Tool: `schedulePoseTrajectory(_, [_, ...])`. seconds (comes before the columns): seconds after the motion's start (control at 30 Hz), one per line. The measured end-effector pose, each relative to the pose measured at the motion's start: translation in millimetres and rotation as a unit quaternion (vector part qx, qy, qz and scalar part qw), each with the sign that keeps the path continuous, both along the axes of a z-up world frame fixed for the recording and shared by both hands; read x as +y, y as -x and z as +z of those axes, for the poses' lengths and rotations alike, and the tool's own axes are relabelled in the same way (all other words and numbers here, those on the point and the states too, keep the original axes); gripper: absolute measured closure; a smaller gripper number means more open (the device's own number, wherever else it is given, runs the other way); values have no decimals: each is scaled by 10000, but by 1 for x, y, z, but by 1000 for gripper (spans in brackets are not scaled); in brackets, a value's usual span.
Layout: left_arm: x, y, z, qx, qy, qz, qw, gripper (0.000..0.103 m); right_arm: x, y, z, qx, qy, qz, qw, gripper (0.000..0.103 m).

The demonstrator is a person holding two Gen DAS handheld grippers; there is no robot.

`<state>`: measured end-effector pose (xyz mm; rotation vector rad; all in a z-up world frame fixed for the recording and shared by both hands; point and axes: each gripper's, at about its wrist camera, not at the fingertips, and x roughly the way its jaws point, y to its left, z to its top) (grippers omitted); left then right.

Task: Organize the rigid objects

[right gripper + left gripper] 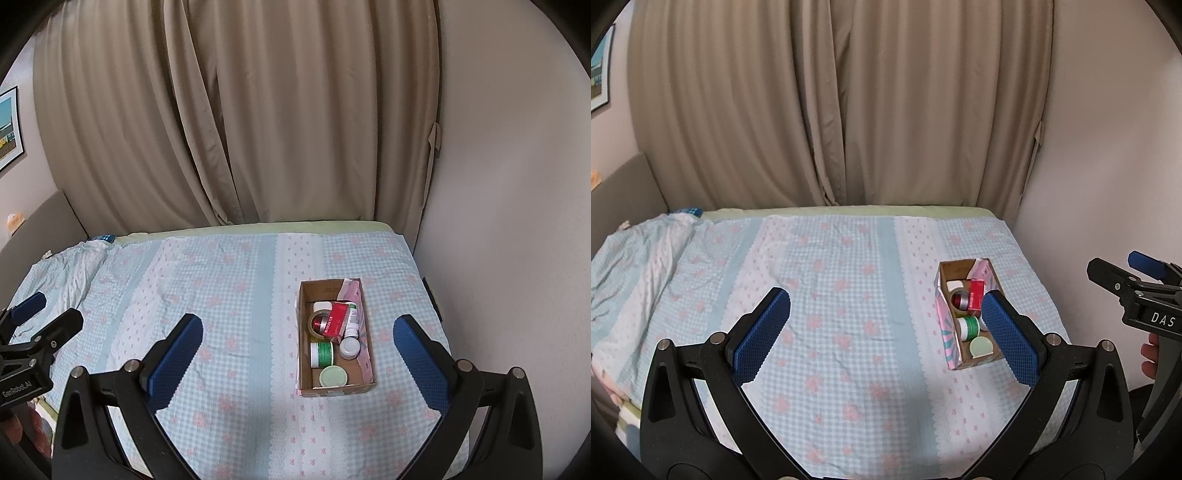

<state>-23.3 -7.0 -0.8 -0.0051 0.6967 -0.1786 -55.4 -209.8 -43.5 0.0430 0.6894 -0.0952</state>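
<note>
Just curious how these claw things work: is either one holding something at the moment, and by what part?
Nothing is held. The left gripper and right gripper are both open above the bed, their fingers bare; the small cardboard box of jars sits untouched.

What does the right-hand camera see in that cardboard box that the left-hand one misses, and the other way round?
Only the right wrist view shows the white bottle beside the red carton and the small grey-capped jar. Only the left wrist view shows the right tongs' "DAS" label. Both show the cardboard box on the bedspread, the green-labelled jar, the pale green lid and open tongs.
</note>
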Motion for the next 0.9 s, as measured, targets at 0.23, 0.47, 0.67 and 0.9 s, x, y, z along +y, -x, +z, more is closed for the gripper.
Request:
schedulePoseTrajectory(0.23, [-10, 3, 2, -126, -109, -54, 9998, 0, -4, 0, 0, -25, 12, -57, 10000, 0])
schedulePoseTrajectory(0.47, [-23, 7, 7, -275, -131, -86, 9995, 0, -5, 0, 0, -38, 16, -71, 10000, 0])
schedulePoseTrajectory(0.67, [-28, 13, 11, -517, -280, 25, 9983, 0, -5, 0, -1, -34, 14, -75, 10000, 0])
schedulePoseTrajectory(0.9, [-32, 15, 10, -536, -278, 71, 9982, 0, -5, 1, -2, -41, 19, -78, 10000, 0])
